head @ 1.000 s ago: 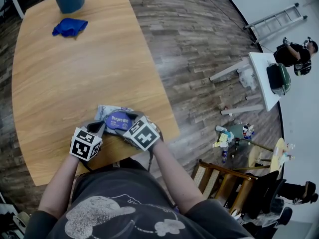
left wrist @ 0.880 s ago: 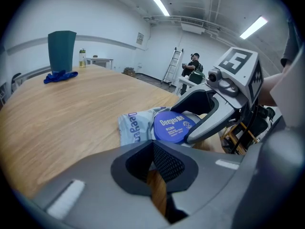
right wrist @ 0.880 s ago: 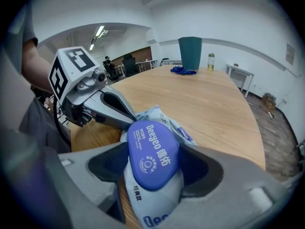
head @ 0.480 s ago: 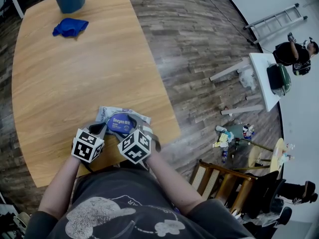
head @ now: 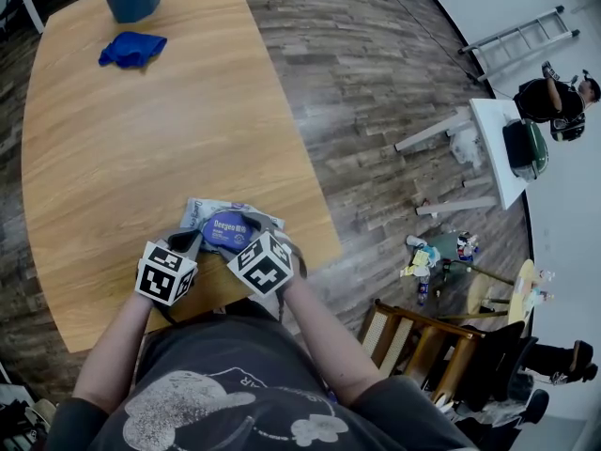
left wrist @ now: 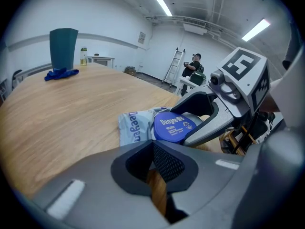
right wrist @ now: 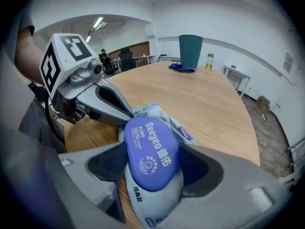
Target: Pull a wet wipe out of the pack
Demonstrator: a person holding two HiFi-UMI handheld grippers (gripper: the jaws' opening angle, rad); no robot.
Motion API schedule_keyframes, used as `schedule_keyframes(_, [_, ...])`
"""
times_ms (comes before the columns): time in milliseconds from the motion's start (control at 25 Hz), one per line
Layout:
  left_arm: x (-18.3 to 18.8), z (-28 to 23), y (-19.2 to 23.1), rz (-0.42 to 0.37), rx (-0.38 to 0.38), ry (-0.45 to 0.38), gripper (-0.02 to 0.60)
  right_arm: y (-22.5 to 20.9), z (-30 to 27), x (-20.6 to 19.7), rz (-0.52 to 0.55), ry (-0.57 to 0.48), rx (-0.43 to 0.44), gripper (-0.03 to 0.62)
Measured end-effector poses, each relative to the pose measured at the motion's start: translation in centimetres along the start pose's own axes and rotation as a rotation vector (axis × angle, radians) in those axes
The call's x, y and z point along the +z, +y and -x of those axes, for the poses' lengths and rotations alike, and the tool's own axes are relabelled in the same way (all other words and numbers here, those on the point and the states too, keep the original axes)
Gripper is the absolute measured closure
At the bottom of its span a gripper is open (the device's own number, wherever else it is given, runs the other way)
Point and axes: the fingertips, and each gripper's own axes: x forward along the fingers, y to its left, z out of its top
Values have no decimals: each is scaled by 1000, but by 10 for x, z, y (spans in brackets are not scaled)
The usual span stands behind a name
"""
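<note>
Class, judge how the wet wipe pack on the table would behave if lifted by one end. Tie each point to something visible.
The wet wipe pack looks like soft, crinkled film, so it would probably sag. Its hard lid likely stays stiff. Lying flat, it seems unlikely to roll.

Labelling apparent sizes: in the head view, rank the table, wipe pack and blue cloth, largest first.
1. table
2. wipe pack, partly covered
3. blue cloth: close in size and farther off, so unsure
</note>
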Motion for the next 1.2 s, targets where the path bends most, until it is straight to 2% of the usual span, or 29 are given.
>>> schedule_keyframes(200, [1, 0, 1, 9, 6, -7, 565, -1, 2, 4, -46, 21, 52, 264])
schedule_keyframes(520, [1, 0, 0, -3, 7, -1, 565, -1, 7, 6, -94, -6, 106, 266])
schedule_keyframes(640, [2, 0, 2, -2, 4, 0, 565, -2, 7, 7, -83, -4, 111, 266])
schedule_keyframes(920, [1, -2, 2, -3, 5, -4, 565, -2, 8, 7, -13, 22, 38, 263])
schedule_keyframes(1080, [2, -2, 2, -5, 7, -8, 565, -4, 18, 13, 12, -28, -20, 264])
schedule_keyframes(1200, [2, -2, 2, -11, 10, -12, 565, -10, 30, 21, -9, -78, -36, 264])
